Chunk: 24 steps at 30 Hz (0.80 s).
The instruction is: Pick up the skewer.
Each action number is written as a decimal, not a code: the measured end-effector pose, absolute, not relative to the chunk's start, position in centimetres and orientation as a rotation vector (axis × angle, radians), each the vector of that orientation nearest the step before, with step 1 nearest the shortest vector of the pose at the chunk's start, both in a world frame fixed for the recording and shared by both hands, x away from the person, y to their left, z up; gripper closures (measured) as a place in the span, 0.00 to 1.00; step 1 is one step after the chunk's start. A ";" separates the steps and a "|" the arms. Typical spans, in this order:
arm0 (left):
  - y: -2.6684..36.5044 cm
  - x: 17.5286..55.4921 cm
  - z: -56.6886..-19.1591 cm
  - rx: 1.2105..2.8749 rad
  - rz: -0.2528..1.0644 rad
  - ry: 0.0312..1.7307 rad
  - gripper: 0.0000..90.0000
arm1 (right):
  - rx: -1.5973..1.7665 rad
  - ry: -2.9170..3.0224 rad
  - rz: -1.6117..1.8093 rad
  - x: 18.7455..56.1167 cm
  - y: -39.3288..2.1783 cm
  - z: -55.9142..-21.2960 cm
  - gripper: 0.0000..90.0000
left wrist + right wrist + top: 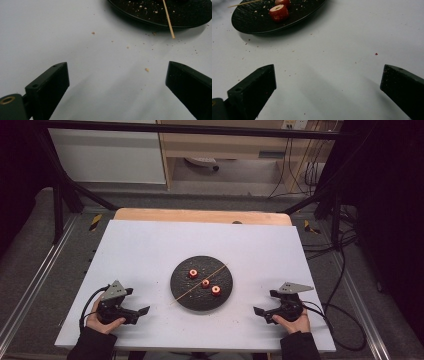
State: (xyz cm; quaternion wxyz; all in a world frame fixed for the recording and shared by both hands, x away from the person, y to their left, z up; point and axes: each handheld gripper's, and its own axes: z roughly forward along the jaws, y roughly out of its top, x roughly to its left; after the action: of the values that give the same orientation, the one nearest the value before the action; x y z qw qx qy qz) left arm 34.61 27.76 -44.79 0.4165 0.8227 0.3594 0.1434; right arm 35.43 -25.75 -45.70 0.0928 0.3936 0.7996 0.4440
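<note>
A round black plate (182, 292) lies in the middle of the white table. On it sit three red cylindrical pieces (205, 283) in a diagonal row, and a thin wooden skewer (192, 290) lies across the plate. My left gripper (142, 312) rests on the table left of the plate, open, nothing between its jaws. My right gripper (261, 312) rests to the plate's right, also open and empty. In the left gripper view the plate's edge (140, 17) and the skewer's tip (170, 25) lie ahead. Two red pieces (278, 12) on the plate (249, 25) lie ahead in the right gripper view.
Crumbs are scattered on the white tabletop (150, 250) around the plate. A wooden board edge (200, 215) runs along the table's far side. Black frame bars and cables (330, 250) stand beyond the table at the right.
</note>
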 end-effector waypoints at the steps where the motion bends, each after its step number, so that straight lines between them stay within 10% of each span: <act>1: 27.7 34.6 -44.8 2.067 0.359 0.901 0.05 | 1.169 2.373 1.318 35.4 -25.8 -45.7 0.01; 24: 25.8 34.4 -44.3 2.104 0.337 0.867 0.06 | 1.175 2.370 1.320 35.4 -25.8 -45.6 0.01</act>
State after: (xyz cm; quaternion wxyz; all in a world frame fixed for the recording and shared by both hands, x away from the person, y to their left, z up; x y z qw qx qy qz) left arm 34.35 25.79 -44.32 0.4082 0.8350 0.3439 0.1337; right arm 35.40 -25.77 -45.64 0.0922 0.3958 0.7982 0.4445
